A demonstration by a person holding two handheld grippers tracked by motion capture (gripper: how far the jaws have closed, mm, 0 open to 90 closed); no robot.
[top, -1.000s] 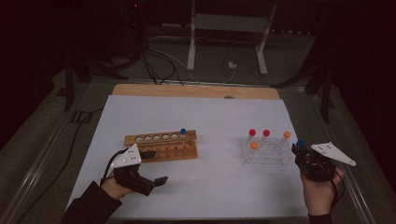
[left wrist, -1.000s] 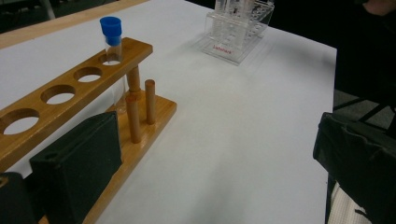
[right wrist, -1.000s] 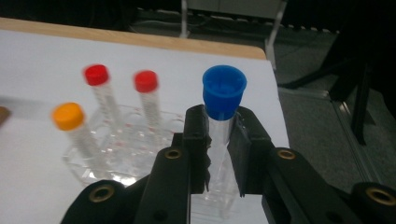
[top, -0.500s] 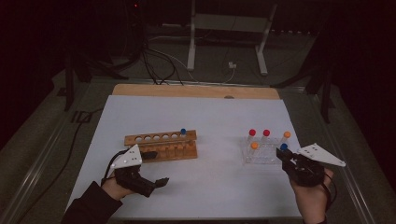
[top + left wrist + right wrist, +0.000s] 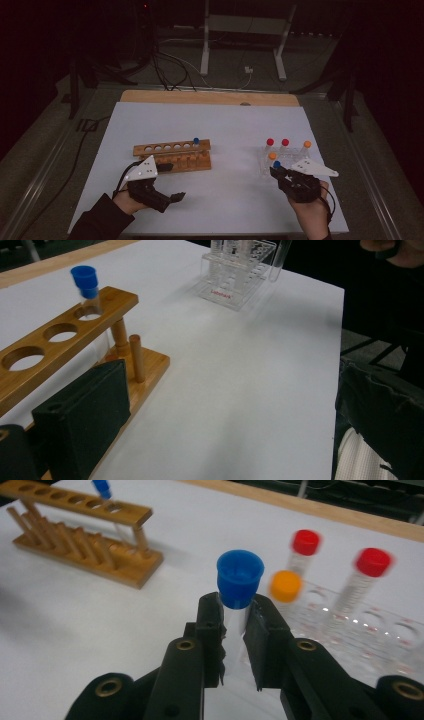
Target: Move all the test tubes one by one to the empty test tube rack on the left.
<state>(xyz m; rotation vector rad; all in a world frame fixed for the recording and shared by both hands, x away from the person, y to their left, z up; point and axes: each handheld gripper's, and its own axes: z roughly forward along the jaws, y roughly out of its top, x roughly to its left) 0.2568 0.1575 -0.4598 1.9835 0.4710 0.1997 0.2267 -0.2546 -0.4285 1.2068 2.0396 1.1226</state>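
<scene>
- Gripping a blue-capped tube (image 5: 239, 592), right gripper (image 5: 234, 630) has its jaws pinched just under the cap, tube upright, just off the clear rack (image 5: 280, 161), likely bound for the wooden rack (image 5: 172, 155).
- Left gripper (image 5: 172, 197) rests low beside the wooden rack, maybe to steady it; jaw gap: cannot tell.
- One blue tube (image 5: 86, 286) sits in the wooden rack's end hole.
- White table (image 5: 225, 125), dark room, cables on floor.

Your white tabletop (image 5: 235, 130) carries a wooden rack (image 5: 172, 156) at left and a clear rack (image 5: 280, 161) at right.
</scene>
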